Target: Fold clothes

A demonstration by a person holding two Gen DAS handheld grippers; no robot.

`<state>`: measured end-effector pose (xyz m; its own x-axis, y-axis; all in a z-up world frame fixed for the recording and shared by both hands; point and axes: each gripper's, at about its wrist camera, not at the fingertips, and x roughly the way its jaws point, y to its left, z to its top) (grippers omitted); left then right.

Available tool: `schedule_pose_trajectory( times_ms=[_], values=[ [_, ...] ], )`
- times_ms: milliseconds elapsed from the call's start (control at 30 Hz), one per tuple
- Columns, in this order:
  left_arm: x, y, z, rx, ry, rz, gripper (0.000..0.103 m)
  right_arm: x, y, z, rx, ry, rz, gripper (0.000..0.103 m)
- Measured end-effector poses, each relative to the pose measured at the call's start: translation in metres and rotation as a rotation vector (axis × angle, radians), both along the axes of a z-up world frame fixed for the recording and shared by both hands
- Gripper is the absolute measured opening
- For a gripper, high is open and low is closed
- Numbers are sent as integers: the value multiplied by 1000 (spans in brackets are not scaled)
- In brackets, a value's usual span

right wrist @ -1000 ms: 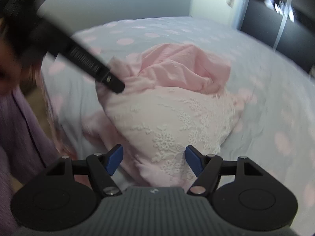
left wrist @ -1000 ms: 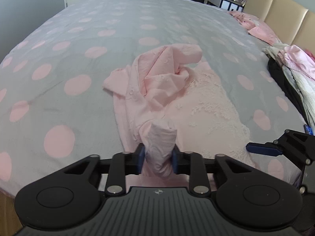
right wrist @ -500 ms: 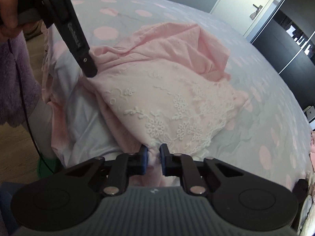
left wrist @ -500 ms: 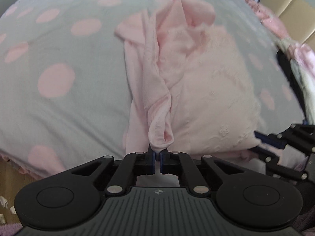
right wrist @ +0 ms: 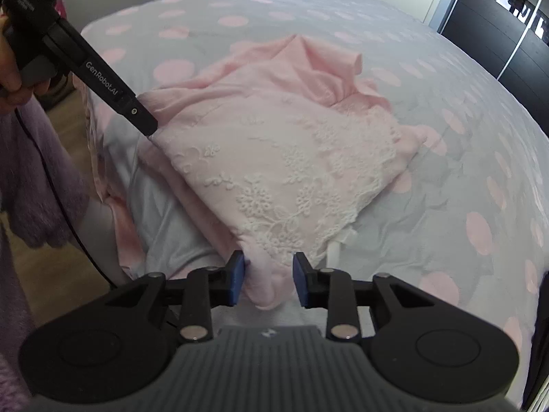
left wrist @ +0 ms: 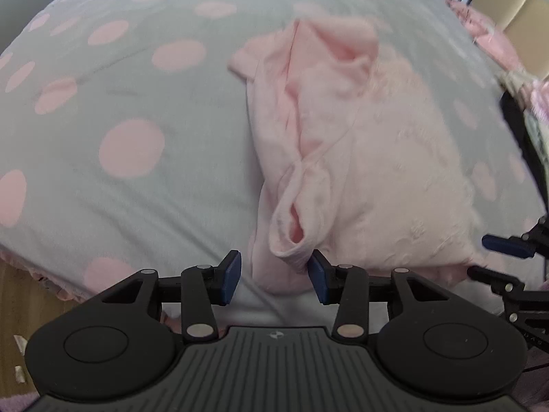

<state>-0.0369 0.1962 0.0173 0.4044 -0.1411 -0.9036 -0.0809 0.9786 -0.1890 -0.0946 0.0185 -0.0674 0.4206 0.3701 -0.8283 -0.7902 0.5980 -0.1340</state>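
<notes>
Left wrist view: a pink garment (left wrist: 360, 144) is seen lying crumpled on a grey bedspread (left wrist: 137, 103) dotted with pink, close to the near edge of the bed. The jaws of the left gripper (left wrist: 274, 271) have just been opening and are held apart; a rolled cuff (left wrist: 298, 219) of the garment lies between them, brushing the right pad only. To the right, a pile of other clothes (left wrist: 528, 113) is heaped by a beige headboard (left wrist: 514, 17). The right gripper (left wrist: 507, 264) is seen at the right edge.

Right wrist view: the garment's lace-embroidered panel (right wrist: 291, 171) is spread facing up. The jaws of the right gripper (right wrist: 269, 279) have just been opening and are parted, with the garment's near corner hanging loose between them. The left gripper's black body (right wrist: 103, 79) is seen crossing the upper left, held by a hand (right wrist: 10, 68), with a purple fuzzy sleeve (right wrist: 37, 171) below. A dark wardrobe (right wrist: 497, 27) is seen beyond the bed.
</notes>
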Motion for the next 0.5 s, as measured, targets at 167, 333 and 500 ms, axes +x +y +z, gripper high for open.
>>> schedule_pose_trajectory(
  times_ms=[167, 333, 500],
  values=[
    [22, -13, 29, 13, -98, -96, 46, 11, -10, 26, 10, -33, -5, 36],
    [56, -33, 37, 90, -209, -222, 50, 51, -14, 34, 48, -50, -70, 36],
    [100, -46, 18, 79, -229, -301, 46, 94, 4, 31, 181, -33, -132, 34]
  ],
)
